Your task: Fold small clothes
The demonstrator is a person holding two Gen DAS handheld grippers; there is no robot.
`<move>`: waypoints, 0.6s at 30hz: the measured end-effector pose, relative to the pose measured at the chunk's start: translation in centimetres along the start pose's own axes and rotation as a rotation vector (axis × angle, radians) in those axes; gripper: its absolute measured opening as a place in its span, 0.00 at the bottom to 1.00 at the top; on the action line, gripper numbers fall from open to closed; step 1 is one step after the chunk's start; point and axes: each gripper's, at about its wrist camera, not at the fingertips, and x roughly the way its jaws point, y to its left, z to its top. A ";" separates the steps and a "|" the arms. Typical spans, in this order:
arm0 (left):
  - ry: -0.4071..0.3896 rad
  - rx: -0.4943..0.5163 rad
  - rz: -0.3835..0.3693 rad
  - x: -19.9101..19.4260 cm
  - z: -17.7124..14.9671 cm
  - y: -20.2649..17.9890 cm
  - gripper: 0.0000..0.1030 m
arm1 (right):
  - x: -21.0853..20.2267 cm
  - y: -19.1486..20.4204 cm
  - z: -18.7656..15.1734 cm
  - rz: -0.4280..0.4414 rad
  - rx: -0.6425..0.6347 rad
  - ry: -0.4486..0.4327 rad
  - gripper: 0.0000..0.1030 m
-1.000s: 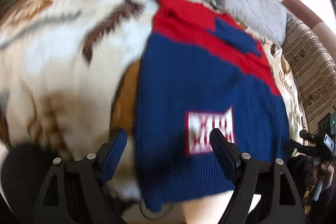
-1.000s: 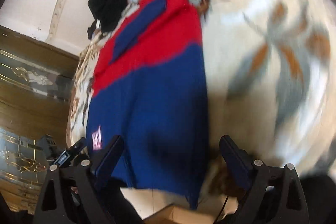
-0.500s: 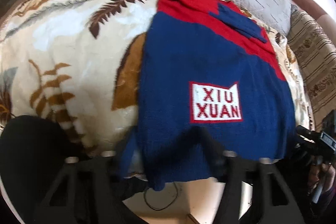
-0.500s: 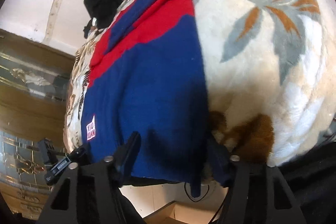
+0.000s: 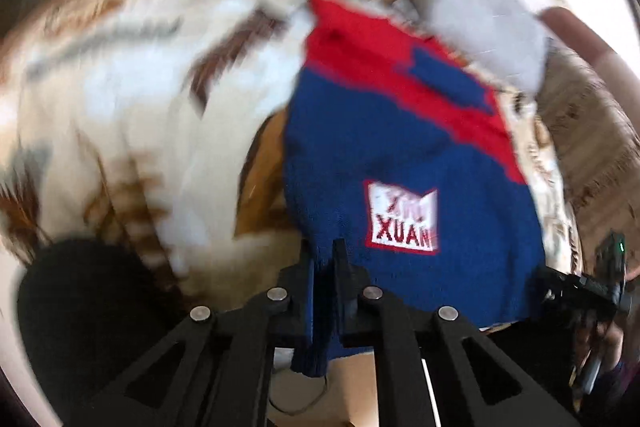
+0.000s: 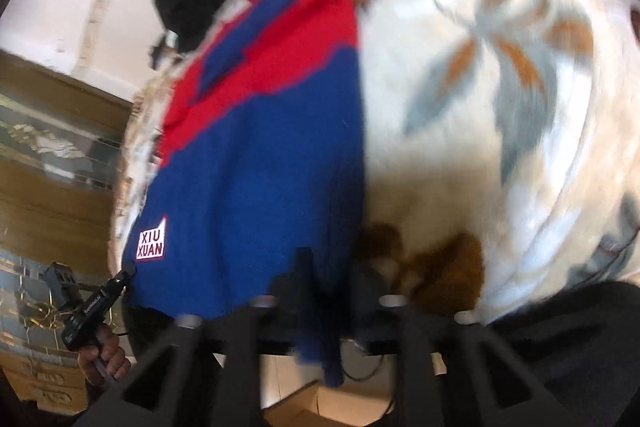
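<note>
Both black two-finger grippers, left gripper [image 5: 324, 263] and right gripper [image 6: 332, 277], clamp the blue-and-red knit sweater's [image 5: 400, 155] hem at the leaf-print blanket's [image 5: 132, 99] near edge; thin pinches could slip during folding.

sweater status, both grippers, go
Left gripper shut on sweater hem corner. Right gripper pinching the other hem corner. Sweater flat on leaf blanket. Nothing in the way.
</note>
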 end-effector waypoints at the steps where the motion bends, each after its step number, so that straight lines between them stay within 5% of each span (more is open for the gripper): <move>1: 0.026 -0.020 0.014 0.9 -0.3 0.4 0.12 | -0.1 0.4 -0.2 0.012 -0.015 -0.012 0.65; 4: 0.017 -0.008 0.014 1.2 -0.5 -0.2 0.15 | 0.2 0.8 -0.1 -0.026 -0.042 0.001 0.58; 5: 0.015 0.018 0.029 1.3 -0.5 -0.6 0.15 | 0.5 0.8 0.0 -0.063 -0.049 0.010 0.47; 6: 0.016 0.041 0.040 1.3 -0.5 -0.9 0.09 | 0.4 0.6 0.2 -0.091 -0.054 0.016 0.17; 7: 0.014 0.046 0.032 1.0 -0.5 -1.0 0.08 | 0.1 0.2 0.4 -0.056 -0.032 0.021 0.10; 13: -0.143 0.051 -0.052 -4.6 0.5 -1.3 0.07 | -5.2 1.9 0.8 0.045 -0.054 -0.078 0.09; 18: -0.002 -0.020 0.003 -0.2 0.1 0.9 0.07 | -1.7 -2.0 0.4 0.054 0.064 0.004 0.09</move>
